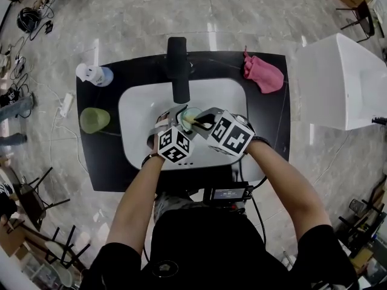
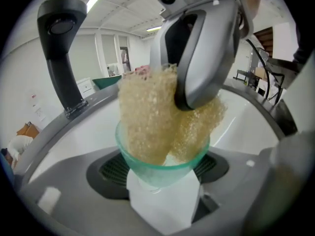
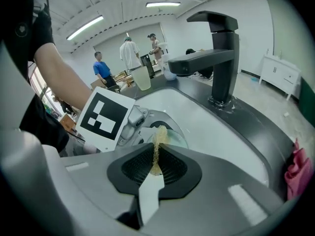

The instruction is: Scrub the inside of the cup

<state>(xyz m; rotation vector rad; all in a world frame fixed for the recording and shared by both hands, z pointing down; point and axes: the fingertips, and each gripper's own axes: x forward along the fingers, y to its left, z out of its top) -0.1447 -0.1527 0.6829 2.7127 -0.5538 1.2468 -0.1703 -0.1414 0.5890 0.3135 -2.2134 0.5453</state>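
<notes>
The left hand-held gripper (image 2: 162, 180) clamps the green cup (image 2: 160, 163) over the white sink (image 1: 139, 110). The right hand-held gripper (image 3: 156, 163) pinches what looks like a yellow mesh scourer (image 2: 147, 117), stuffed into the cup.

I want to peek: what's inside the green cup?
A fluffy yellow sponge fills the cup, pinched by the right gripper. The sponge covers the cup's bottom, so that is hidden.

A white cabinet (image 1: 341, 83) stands on grey marbled floor (image 1: 272, 17) under strip lights (image 3: 162, 4).
</notes>
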